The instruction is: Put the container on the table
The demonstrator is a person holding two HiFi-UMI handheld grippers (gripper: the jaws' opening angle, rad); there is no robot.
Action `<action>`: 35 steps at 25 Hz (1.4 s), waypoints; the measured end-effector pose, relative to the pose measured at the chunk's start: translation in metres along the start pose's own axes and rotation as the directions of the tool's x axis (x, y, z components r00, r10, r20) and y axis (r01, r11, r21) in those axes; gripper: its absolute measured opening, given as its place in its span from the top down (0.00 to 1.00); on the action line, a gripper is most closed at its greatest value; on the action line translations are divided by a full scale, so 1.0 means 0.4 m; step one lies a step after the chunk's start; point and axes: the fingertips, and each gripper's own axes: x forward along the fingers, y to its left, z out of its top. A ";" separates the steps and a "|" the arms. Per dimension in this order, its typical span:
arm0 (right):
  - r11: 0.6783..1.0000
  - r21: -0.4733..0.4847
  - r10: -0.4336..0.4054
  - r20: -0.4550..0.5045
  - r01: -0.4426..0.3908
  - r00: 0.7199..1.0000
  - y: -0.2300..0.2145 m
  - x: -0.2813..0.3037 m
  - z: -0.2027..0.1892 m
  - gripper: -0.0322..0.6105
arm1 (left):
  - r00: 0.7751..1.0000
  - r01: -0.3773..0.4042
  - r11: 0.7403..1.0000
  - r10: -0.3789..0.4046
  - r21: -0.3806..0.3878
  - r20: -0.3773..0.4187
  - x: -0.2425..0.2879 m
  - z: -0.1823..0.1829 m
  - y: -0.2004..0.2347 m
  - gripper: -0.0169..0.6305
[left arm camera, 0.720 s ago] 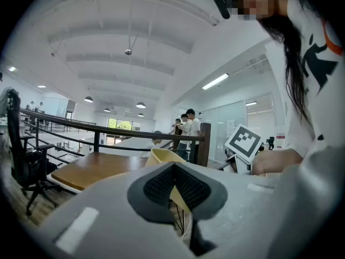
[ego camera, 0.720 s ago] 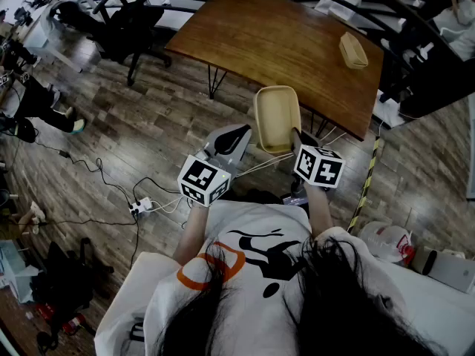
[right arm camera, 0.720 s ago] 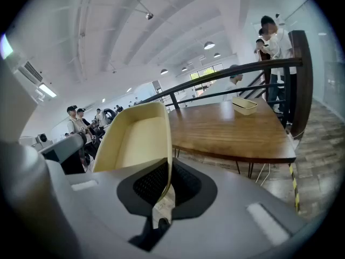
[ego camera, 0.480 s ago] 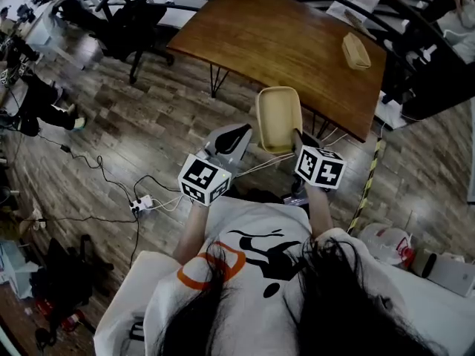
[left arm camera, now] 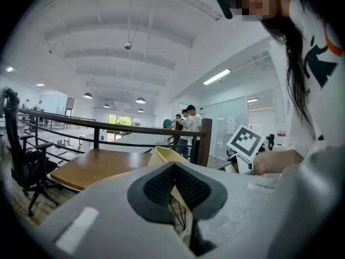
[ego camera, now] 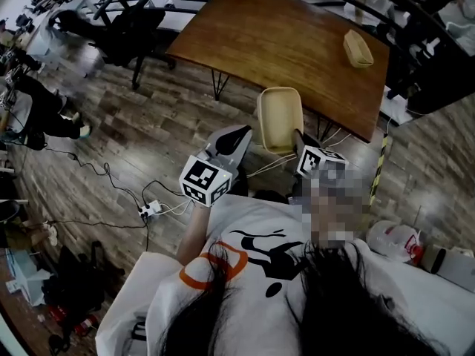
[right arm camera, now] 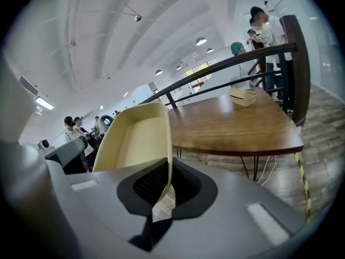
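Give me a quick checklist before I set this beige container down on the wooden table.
1. Right gripper hold on the container: jaws clamped on its wall, ok.
2. Left gripper free: jaws together, nothing between, ok.
3. Container over the table: short of the near edge, not ok.
4. Landing spot bare: only a second container near the far right edge, ok.
5. Container empty: ok.

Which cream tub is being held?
The nearer tub, pinched by its rim in the right tongs; the other tub rests on the table.
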 end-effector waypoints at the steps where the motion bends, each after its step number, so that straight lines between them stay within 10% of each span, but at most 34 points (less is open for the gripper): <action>1: 1.000 0.008 -0.002 0.003 0.002 1.000 -0.003 0.005 0.004 0.90 | 1.000 0.008 1.000 -0.007 0.002 -0.006 0.008 -0.001 0.005 0.97; 35: 0.971 0.108 -0.212 -0.013 0.212 0.977 0.243 0.632 0.280 0.89 | 0.938 0.345 0.935 -0.340 0.080 -0.070 0.178 0.081 0.732 0.97</action>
